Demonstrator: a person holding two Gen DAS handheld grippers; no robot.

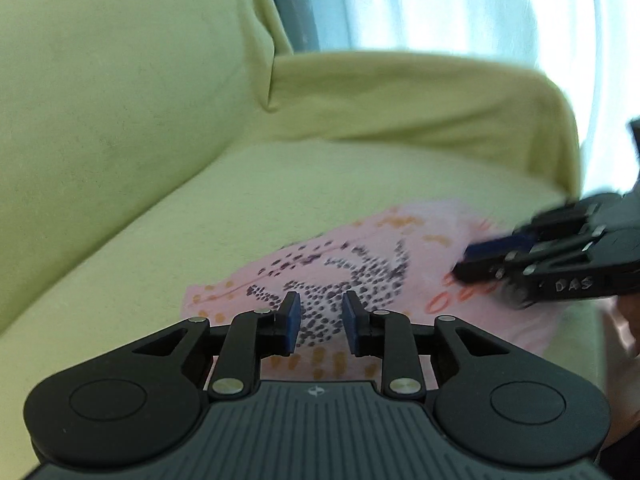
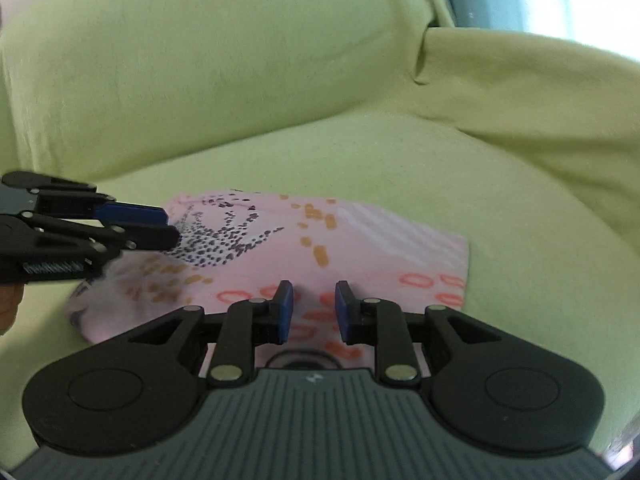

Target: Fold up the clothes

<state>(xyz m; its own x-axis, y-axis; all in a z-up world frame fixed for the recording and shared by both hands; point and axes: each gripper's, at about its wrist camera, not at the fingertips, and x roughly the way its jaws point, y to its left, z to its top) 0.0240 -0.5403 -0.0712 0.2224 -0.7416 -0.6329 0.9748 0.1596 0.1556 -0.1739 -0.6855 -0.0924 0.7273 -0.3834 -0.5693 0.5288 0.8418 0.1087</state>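
A yellow-green sofa (image 1: 120, 128) fills both views; pale curtains (image 1: 440, 4) hang behind its armrest (image 1: 420, 96).

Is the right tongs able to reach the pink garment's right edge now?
Probably yes: the right tongs hang open over the pink garment, nothing lies between, and the left tongs are at the other end.
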